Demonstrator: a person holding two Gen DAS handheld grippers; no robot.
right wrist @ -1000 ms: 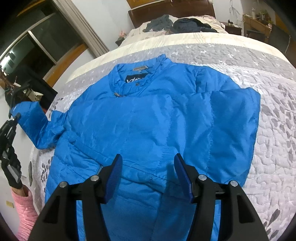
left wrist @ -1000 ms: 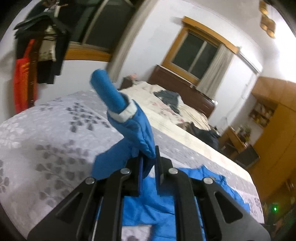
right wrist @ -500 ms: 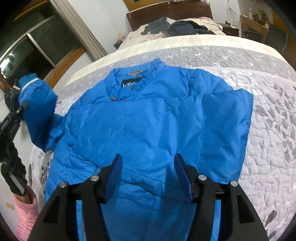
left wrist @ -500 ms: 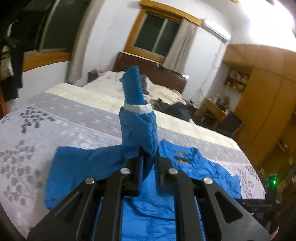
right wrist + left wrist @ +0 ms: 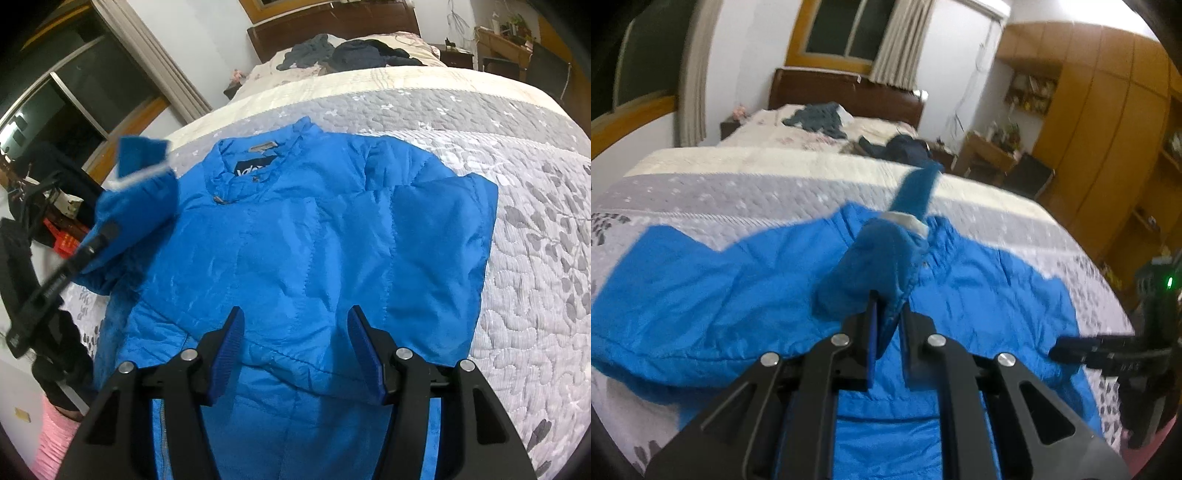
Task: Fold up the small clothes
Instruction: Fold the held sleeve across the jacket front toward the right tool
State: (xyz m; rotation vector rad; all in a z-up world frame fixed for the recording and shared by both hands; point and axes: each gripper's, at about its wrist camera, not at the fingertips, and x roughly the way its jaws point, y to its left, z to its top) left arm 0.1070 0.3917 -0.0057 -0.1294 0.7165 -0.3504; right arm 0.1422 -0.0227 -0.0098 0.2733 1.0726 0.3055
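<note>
- A grey and cream quilted bedspread with a leaf pattern fills the lower frame.
- A dark wooden headboard stands at upper centre against a white wall.
- A wood-framed window with pale curtains sits above it.
- Tall orange-brown wooden wardrobes line the right.

Readable only in part: white letters on a dark label sewn inside the collar of the blue jacket, something like "Jde", the rest cut off by a fold. A second, pale tag just above, too small to read. Faint pale lettering on the other hand-held gripper's black body, blurred, not legible.
</note>
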